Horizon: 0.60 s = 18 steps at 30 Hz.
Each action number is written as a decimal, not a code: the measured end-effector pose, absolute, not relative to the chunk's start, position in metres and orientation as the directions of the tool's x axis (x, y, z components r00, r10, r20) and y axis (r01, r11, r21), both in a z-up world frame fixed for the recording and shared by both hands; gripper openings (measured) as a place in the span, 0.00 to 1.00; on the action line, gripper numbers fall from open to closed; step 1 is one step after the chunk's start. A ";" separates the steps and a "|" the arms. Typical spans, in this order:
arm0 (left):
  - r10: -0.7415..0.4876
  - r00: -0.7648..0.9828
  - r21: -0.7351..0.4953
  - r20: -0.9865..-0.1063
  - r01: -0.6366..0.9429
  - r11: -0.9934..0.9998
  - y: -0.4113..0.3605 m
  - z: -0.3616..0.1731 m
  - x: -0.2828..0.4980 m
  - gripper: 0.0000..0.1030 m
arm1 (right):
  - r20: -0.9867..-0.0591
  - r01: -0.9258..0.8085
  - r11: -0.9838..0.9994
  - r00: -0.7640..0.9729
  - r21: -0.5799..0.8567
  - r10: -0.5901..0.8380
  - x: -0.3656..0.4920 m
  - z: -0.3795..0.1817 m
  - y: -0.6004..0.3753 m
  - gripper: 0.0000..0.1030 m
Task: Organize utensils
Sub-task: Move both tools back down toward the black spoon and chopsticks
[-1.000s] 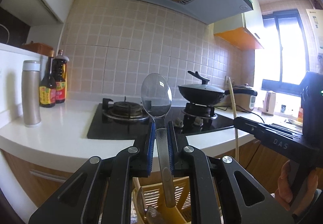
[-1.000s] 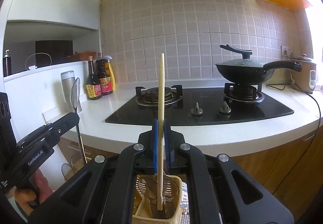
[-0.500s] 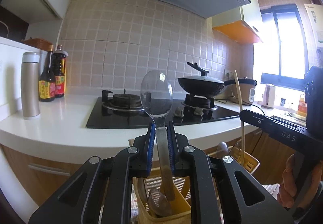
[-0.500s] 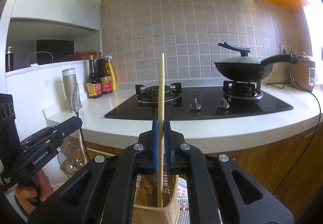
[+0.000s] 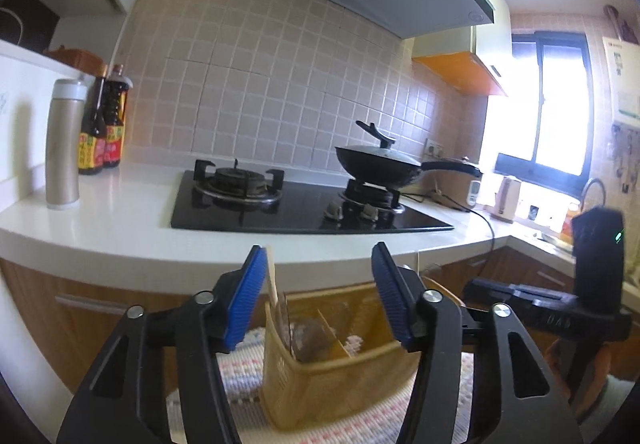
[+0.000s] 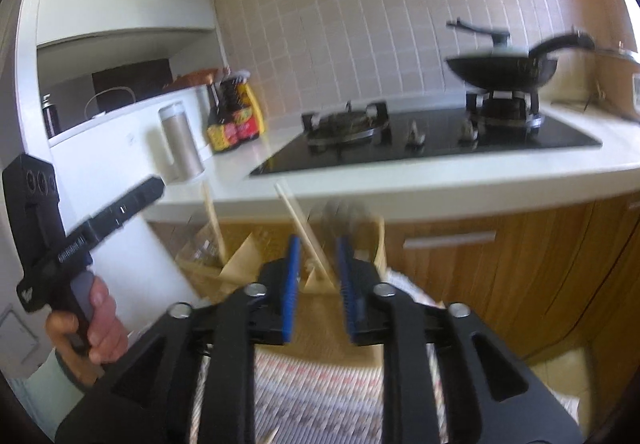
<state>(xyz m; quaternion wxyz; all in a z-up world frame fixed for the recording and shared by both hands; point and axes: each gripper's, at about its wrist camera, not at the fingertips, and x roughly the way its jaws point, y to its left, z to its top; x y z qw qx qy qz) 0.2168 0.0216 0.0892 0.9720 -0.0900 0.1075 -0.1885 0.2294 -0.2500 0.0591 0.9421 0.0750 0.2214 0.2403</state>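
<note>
My left gripper (image 5: 319, 292) hovers over a yellow woven basket (image 5: 332, 384), its jaws opening with nothing between them. The metal spoon (image 5: 308, 344) sits down inside the basket, beside an upright wooden chopstick (image 5: 273, 280). My right gripper (image 6: 319, 280) is just above the basket (image 6: 240, 260) too, and its jaws are opening. A chopstick (image 6: 298, 222) leans loose in the gap beyond its pads, which do not press on it. Further left stands another chopstick (image 6: 212, 220). The spoon's bowl (image 6: 344, 216) shows as a blur. Each gripper shows in the other's view: the right gripper (image 5: 480, 286) and the left gripper (image 6: 148, 190).
The basket rests on a patterned woven mat (image 5: 240, 372) in front of wooden cabinet doors (image 6: 500, 264). Above runs a white counter (image 5: 120, 212) with a black gas hob (image 5: 304, 212), a lidded wok (image 5: 380, 164), sauce bottles (image 5: 104, 132) and a steel flask (image 5: 64, 144). A hand (image 6: 96, 328) holds the left gripper.
Both grippers sank toward the basket and opened. The spoon left the left jaws and now lies in the basket; the chopstick slipped from the right pads and leans free.
</note>
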 end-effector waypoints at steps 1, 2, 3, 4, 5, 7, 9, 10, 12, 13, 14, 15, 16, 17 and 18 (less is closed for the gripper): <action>-0.394 0.901 -0.228 -0.180 0.352 0.908 0.024 0.090 0.213 0.56 | -0.397 -0.417 0.874 0.779 0.251 0.486 0.225 0.056 -0.250 0.24; -0.411 0.892 -0.251 -0.190 0.360 0.898 0.029 0.091 0.207 0.58 | -0.410 -0.417 0.874 0.772 0.251 0.486 0.221 0.054 -0.249 0.24; -0.419 0.887 -0.266 -0.192 0.364 0.893 0.033 0.092 0.202 0.61 | -0.428 -0.416 0.874 0.762 0.250 0.485 0.215 0.051 -0.248 0.24; -0.426 0.884 -0.277 -0.193 0.367 0.888 0.036 0.092 0.199 0.62 | -0.439 -0.414 0.875 0.757 0.251 0.484 0.211 0.050 -0.247 0.24; -0.434 0.879 -0.295 -0.198 0.369 0.881 0.041 0.094 0.191 0.65 | -0.451 -0.413 0.875 0.750 0.253 0.484 0.206 0.048 -0.246 0.25; -0.435 0.874 -0.309 -0.215 0.362 0.879 0.048 0.096 0.181 0.66 | -0.488 -0.414 0.877 0.729 0.245 0.481 0.195 0.046 -0.240 0.25; -0.422 0.874 -0.307 -0.240 0.344 0.887 0.053 0.098 0.169 0.67 | -0.520 -0.424 0.877 0.709 0.225 0.476 0.184 0.045 -0.232 0.27; -0.422 0.871 -0.311 -0.252 0.340 0.888 0.055 0.099 0.164 0.69 | -0.534 -0.432 0.876 0.699 0.213 0.475 0.178 0.045 -0.228 0.30; -0.426 0.862 -0.323 -0.275 0.334 0.885 0.061 0.098 0.155 0.70 | -0.559 -0.463 0.865 0.672 0.194 0.485 0.166 0.045 -0.217 0.46; -0.428 0.858 -0.330 -0.284 0.332 0.884 0.064 0.097 0.151 0.70 | -0.562 -0.477 0.859 0.665 0.188 0.492 0.160 0.045 -0.213 0.50; -0.431 0.852 -0.337 -0.297 0.329 0.882 0.067 0.096 0.146 0.72 | -0.559 -0.490 0.853 0.663 0.179 0.498 0.152 0.046 -0.209 0.51; -0.434 0.842 -0.343 -0.320 0.324 0.882 0.071 0.094 0.141 0.74 | -0.559 -0.504 0.848 0.661 0.164 0.501 0.143 0.047 -0.203 0.51; -0.436 0.836 -0.346 -0.332 0.322 0.881 0.073 0.092 0.140 0.75 | -0.566 -0.512 0.846 0.657 0.151 0.498 0.137 0.048 -0.198 0.51; -0.440 0.827 -0.351 -0.351 0.319 0.880 0.076 0.089 0.137 0.77 | -0.585 -0.514 0.847 0.649 0.135 0.487 0.130 0.047 -0.191 0.51; -0.445 0.812 -0.357 -0.377 0.316 0.879 0.078 0.085 0.135 0.78 | -0.600 -0.509 0.851 0.645 0.125 0.474 0.127 0.047 -0.187 0.51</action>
